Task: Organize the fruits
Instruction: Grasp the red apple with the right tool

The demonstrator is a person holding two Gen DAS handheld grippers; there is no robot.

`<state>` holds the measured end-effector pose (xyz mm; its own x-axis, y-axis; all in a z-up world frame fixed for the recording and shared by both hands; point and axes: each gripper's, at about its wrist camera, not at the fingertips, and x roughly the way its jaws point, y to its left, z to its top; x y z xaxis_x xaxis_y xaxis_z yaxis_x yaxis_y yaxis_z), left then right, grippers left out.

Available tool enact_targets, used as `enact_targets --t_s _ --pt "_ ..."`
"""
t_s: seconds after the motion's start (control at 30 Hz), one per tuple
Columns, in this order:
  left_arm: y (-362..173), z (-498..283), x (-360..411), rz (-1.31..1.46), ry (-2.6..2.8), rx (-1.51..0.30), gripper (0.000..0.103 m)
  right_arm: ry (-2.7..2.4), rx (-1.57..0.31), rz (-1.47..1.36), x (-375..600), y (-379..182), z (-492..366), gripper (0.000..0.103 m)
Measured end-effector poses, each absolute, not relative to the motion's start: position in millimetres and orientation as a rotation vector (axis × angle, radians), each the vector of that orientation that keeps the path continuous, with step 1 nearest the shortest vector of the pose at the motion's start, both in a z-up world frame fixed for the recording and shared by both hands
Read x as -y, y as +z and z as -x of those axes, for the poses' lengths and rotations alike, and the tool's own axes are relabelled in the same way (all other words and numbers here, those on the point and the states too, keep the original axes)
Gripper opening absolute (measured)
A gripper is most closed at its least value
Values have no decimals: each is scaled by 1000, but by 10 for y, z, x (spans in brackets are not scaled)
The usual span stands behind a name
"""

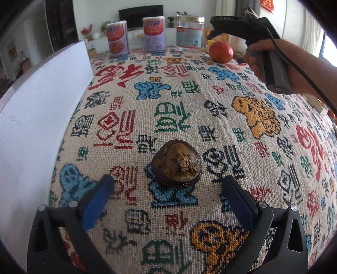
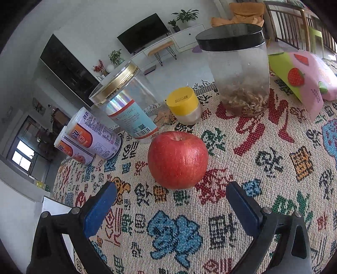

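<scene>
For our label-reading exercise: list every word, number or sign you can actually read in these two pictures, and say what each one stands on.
"DAS": on the black top of the right gripper seen from the left camera.
Tablecloth: woven Chinese-style characters, too stylised to read surely.
Two purple cans: large Chinese characters, small print blurred.
Clear jar's label: a number, barcode and QR code, too small to read.
Yellow cap: printed lines, too small.
Pink bag: small text, blurred.
</scene>
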<state>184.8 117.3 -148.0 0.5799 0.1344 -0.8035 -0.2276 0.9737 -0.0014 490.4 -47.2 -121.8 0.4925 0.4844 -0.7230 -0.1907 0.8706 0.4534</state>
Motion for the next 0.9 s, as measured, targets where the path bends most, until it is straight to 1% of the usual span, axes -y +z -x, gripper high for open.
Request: enact_targets --t_s 0.07,0.1,0.13,0.23,0.33,0.5,0.67,0.77,0.9 --pt "-1480 -1850 -1173 109 211 -929 102 399 -973 -347 409 -1292 -5070 100" --pt "-1482 -1851 -1169 109 212 -929 102 397 -968 -355 409 -1312 -5102 90" --pt "-1482 -1851 -1169 109 211 -929 102 372 -969 -347 430 -1330 -5109 68" --pt "-1482 -1853 -1172 109 211 -929 102 391 -958 -405 594 -1367 -4977 68" --pt "-1482 -1851 -1172 109 211 -929 102 446 -963 -391 831 -1315 -4615 68" --pt "-1481 -1853 -1169 106 214 -929 102 537 -923 -194 1322 -1075 -3431 68" --pt "-1483 -1855 -1166 105 214 -929 102 494 -903 -34 1716 -1199 -2255 68" --pt "-1481 -1854 -1163 104 215 -929 102 467 -889 -77 1953 -1247 -1867 68" --pt "-1480 -1854 -1162 105 214 -929 102 460 -925 -146 2081 -1198 -1665 68"
